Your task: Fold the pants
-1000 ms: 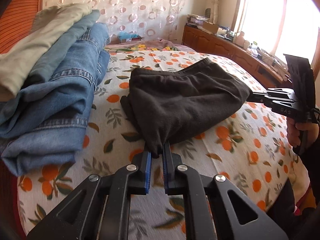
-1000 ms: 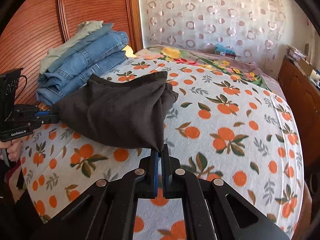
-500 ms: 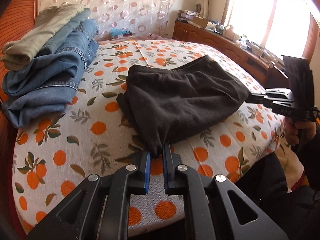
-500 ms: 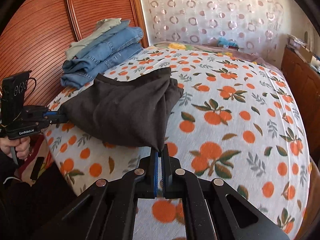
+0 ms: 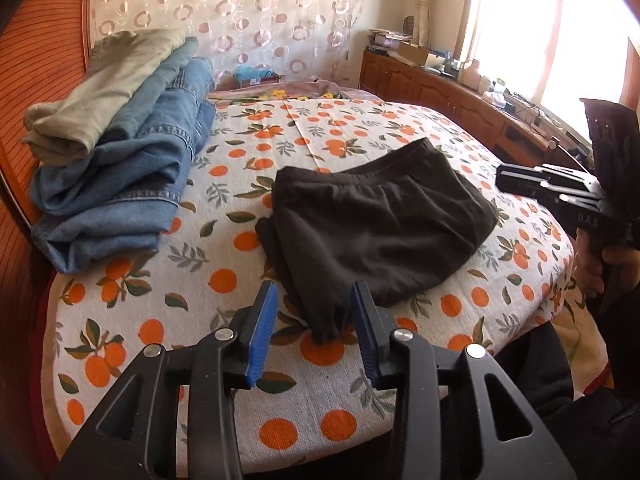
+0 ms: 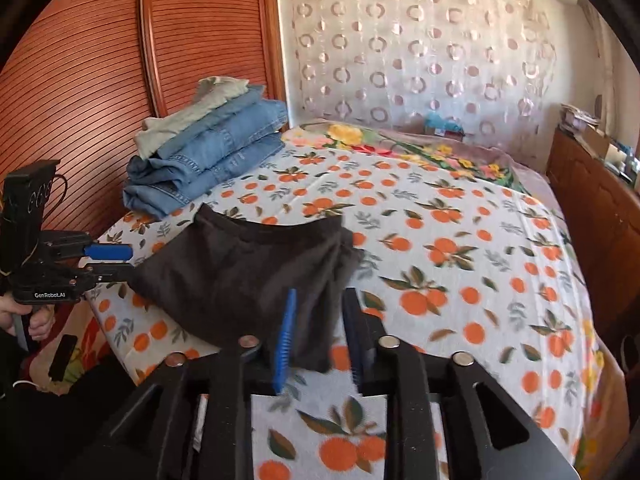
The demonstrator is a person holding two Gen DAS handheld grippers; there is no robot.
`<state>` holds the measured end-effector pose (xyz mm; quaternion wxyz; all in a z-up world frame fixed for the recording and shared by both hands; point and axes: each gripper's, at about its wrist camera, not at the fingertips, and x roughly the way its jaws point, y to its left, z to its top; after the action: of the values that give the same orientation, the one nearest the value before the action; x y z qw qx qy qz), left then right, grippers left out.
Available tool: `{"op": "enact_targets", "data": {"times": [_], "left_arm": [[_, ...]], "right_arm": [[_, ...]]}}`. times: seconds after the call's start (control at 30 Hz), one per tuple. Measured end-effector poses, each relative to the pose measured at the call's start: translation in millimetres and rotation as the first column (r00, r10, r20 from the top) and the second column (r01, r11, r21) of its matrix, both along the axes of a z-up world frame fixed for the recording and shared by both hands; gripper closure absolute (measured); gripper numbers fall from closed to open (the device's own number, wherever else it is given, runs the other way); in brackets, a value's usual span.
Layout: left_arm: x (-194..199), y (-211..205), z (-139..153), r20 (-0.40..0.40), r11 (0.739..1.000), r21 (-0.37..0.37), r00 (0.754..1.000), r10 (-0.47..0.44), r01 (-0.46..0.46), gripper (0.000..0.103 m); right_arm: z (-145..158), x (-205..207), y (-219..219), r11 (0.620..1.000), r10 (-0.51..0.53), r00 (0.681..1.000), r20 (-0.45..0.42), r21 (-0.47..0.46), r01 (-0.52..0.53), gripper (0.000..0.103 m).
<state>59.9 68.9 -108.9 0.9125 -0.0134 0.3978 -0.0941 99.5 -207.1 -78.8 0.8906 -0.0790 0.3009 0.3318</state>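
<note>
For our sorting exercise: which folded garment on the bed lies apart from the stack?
The dark brown pants, lying alone mid-bed between the grippers. The beige garment and blue jeans are piled together by the headboard.

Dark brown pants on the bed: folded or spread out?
Folded. The dark brown fabric pants lie as a compact layered bundle on the orange-print bedspread, stacked edges visible at one side.

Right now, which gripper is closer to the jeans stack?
Left. The left gripper, jaws opening, is at the black pants' corner on the jeans side; the right gripper, also opening, is at the far corner.
</note>
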Motion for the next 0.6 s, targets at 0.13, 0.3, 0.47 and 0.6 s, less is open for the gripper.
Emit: {"op": "enact_targets", "data": {"times": [0.13,0.3,0.47,0.6], "left_arm": [[14,-5,2,0.008,1.000,0.017,1.000,-0.009,0.008,0.064],[35,-9,-6,-0.006,1.000,0.031,1.000,-0.005,0.005,0.064],[43,-6,-21,-0.044,1.000,0.024,0.999,0.012,-0.011,0.064],[45,-2,-29,-0.060,1.000,0.019,0.998,0.020,-0.019,0.064]], "right_arm": [[-13,14,21,0.999,0.029,0.999,-0.015,-0.016,-0.029,0.073],[-31,50,39,0.997,0.006,0.998,-0.061,-0.079,-0.010,0.073],[-35,66,44,0.996,-0.021,0.996,-0.082,-0.085,0.014,0.073],[-39,67,46,0.997,-0.021,0.996,-0.083,-0.076,0.015,0.071]]}}
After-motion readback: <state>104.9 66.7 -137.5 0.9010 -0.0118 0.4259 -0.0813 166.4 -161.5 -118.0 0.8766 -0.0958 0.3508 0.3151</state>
